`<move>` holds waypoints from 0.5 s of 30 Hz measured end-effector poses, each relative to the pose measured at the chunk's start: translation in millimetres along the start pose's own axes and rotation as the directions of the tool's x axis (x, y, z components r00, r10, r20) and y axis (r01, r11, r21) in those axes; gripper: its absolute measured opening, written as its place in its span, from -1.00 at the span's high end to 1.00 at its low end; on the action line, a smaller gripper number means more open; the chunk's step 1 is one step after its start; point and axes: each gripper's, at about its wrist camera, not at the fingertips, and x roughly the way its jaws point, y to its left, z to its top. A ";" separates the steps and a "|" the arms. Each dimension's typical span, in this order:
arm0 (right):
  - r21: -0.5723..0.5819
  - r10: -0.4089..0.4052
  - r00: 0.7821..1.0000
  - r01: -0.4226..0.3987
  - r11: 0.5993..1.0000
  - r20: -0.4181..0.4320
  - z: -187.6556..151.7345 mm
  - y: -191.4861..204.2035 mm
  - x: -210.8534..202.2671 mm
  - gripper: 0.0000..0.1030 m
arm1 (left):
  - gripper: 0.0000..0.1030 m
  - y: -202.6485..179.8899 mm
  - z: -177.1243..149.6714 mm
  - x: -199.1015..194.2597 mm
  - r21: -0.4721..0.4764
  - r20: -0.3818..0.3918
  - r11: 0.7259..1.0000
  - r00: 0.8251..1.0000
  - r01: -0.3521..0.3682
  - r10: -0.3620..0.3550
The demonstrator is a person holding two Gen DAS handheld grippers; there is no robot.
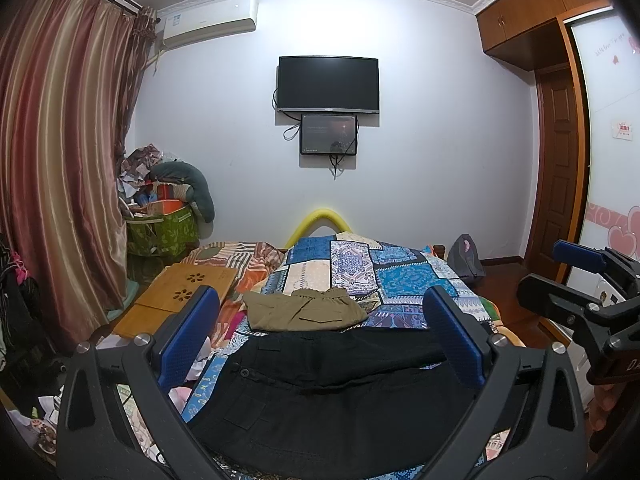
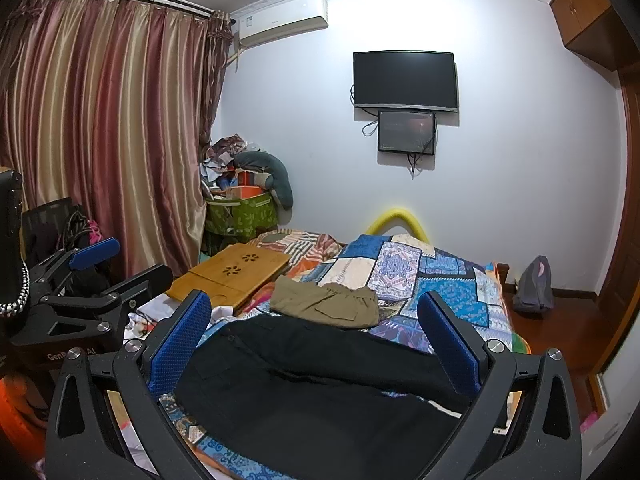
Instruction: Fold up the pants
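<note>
Two grippers hover above the bed [image 1: 400, 276], both with the jaws spread wide and holding nothing. The black pants [image 1: 320, 392] lie flat on the patchwork cover in the lower centre of both frames, directly under and just ahead of the jaws. In the left wrist view the left gripper [image 1: 320, 336] frames the pants between its two blue fingers [image 1: 188, 336]; the waistband with a button sits at the lower left of the frame, and the cloth runs toward the lower right. So the long axis of the pants seems to go across the frame, from left to right, not away from the camera.

In the right wrist view the right gripper [image 2: 316, 338] looks at the same pants [image 2: 320, 400], and here a leg stretches to the right side of the frame, under its right finger. The other gripper shows at the left edge of this frame, apart from the cloth.

A second, khaki garment [image 1: 304, 310] lies already folded just behind the black one, in the centre of the frame.

My judgement: the left gripper is nearer to the waist end and the right one to the leg end, so each should come down on its own end.
</note>
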 end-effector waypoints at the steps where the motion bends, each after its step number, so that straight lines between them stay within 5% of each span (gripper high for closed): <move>1: 0.000 0.000 1.000 0.000 1.000 0.001 -0.1 0.2 -0.1 -0.99 | -1.00 -0.2 0.0 0.1 0.000 0.000 1.000 1.000 -0.001 0.001; 15: 0.001 -0.001 1.000 0.001 1.000 0.001 -1.2 1.2 0.5 -0.99 | -1.00 0.4 0.2 -0.2 0.001 0.001 1.000 1.000 0.000 0.000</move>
